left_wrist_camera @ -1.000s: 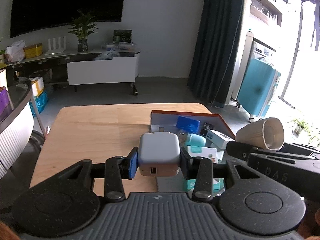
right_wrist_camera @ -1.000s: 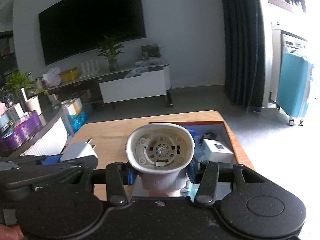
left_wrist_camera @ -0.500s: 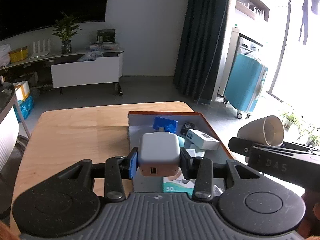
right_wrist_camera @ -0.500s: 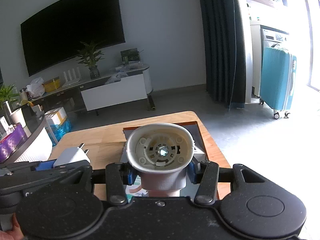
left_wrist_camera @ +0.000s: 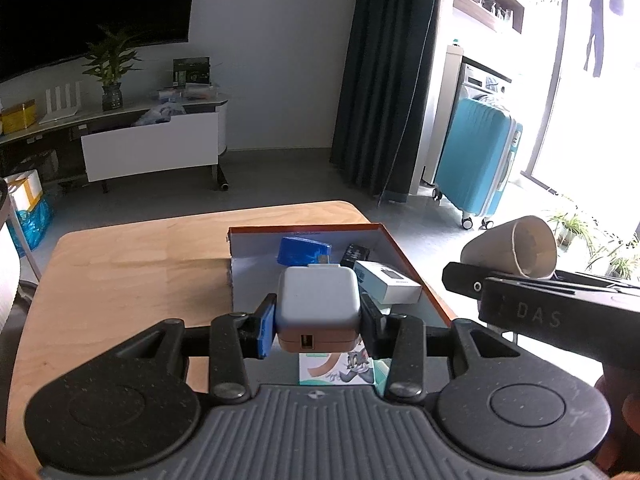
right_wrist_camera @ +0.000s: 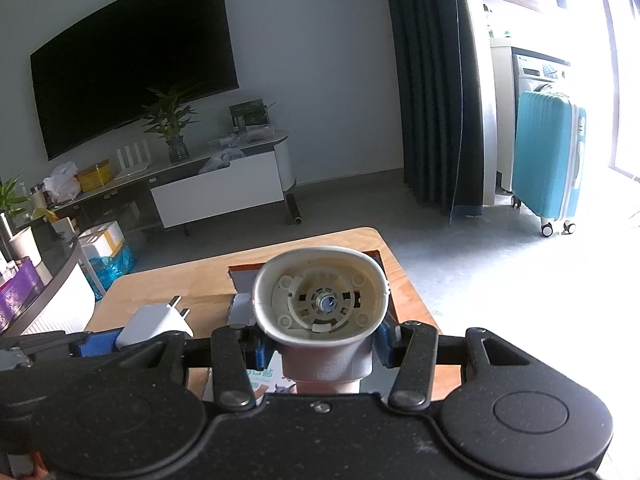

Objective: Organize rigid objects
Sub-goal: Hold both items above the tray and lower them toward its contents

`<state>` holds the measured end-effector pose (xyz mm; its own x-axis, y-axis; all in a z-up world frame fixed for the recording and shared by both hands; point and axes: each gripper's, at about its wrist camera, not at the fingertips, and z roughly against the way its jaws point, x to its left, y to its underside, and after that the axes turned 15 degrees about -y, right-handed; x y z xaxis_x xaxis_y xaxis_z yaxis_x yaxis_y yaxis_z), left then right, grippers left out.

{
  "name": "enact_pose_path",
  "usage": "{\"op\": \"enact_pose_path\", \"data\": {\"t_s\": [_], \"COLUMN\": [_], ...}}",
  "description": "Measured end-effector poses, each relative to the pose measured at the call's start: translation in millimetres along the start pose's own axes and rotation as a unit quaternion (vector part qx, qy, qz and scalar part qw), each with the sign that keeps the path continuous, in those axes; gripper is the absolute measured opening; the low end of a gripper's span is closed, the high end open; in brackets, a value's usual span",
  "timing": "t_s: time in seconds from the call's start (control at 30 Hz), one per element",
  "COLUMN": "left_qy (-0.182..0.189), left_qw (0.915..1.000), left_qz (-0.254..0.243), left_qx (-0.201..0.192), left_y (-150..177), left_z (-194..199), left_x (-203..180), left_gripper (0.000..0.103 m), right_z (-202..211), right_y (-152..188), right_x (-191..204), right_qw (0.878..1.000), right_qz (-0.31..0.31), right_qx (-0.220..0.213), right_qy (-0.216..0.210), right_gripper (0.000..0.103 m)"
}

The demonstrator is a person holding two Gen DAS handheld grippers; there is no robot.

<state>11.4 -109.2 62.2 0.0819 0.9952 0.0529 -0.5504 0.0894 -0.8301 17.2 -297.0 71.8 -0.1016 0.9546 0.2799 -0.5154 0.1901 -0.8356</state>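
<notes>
The box (left_wrist_camera: 404, 264) sits on the table's (left_wrist_camera: 120, 280) right side, with the suitcase (left_wrist_camera: 476, 164) beyond.

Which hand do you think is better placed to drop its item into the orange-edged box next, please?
Probably the left. The left gripper holds the white charger directly over the open box, above a free patch. The right gripper grips the cream funnel-shaped part nearer the box's right edge.

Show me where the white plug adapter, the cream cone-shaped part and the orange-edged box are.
white plug adapter (left_wrist_camera: 317, 295): left wrist view, on its top face, in the left claw.
cream cone-shaped part (right_wrist_camera: 320, 332): right wrist view, on its outer rim, in the right claw.
orange-edged box (left_wrist_camera: 404, 254): left wrist view, on its right orange rim.
</notes>
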Motion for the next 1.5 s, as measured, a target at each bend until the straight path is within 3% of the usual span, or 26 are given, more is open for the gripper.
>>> {"op": "enact_pose_path", "data": {"t_s": [1.5], "left_qy": [0.01], "left_qw": [0.9999], "left_qz": [-0.011], "left_qx": [0.007], "left_y": [-14], "left_z": [-20], "left_x": [-8], "left_gripper": [0.042], "right_z": [-15], "right_y": [-6], "right_x": [-5], "right_qw": [1.0], "right_qz": [0.003], "right_qx": [0.004], "right_qy": [-0.003], "right_gripper": [0.058]}}
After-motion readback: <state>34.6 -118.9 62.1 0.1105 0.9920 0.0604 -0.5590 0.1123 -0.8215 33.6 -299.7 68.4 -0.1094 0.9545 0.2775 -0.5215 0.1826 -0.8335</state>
